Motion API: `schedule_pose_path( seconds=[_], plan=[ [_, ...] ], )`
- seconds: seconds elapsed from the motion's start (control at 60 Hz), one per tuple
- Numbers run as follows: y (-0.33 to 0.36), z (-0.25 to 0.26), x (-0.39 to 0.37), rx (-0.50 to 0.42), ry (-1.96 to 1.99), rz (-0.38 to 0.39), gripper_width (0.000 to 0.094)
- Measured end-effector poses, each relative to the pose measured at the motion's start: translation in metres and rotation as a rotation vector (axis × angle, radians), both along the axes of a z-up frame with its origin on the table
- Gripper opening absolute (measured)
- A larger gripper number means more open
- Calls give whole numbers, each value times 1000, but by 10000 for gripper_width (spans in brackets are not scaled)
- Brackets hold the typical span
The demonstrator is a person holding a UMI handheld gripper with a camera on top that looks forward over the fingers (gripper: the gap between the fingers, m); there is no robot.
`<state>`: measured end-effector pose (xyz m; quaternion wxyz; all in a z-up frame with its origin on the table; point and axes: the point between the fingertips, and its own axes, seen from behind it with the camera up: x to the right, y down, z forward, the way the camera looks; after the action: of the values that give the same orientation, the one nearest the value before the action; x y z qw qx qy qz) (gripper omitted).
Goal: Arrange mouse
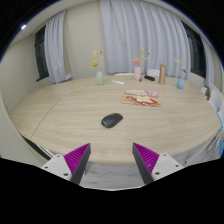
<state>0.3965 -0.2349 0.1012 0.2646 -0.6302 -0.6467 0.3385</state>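
A black computer mouse (111, 120) lies on the light wooden table (60, 115), a little ahead of my fingers and roughly centred between them. My gripper (112, 160) is open and empty, its two magenta pads (76, 159) wide apart above the table's near edge. Nothing is between the fingers.
A pink and red flat item (141, 97) lies beyond the mouse. At the table's far side stand a vase with flowers (98, 73), a pink bottle (139, 71), a brown cylinder (162, 74) and a blue vase (181, 82). Curtains hang behind.
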Motion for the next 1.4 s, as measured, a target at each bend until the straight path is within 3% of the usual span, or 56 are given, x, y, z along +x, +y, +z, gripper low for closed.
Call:
schedule_pose_path(
  seconds=[0.217, 0.717, 0.933, 0.967, 1.067, 1.1, 1.4],
  plan=[
    [-40, -33, -64, 44, 19, 27, 862],
    [-29, -112, -206, 86, -46, -109, 864],
    [-45, -113, -241, 81, -26, -62, 841],
    [-48, -112, -243, 84, -22, -48, 816],
    [-55, -113, -250, 93, -14, -14, 619],
    [-55, -113, -250, 97, -11, -8, 479],
    [-62, -94, -245, 96, -38, 17, 381]
  ],
)
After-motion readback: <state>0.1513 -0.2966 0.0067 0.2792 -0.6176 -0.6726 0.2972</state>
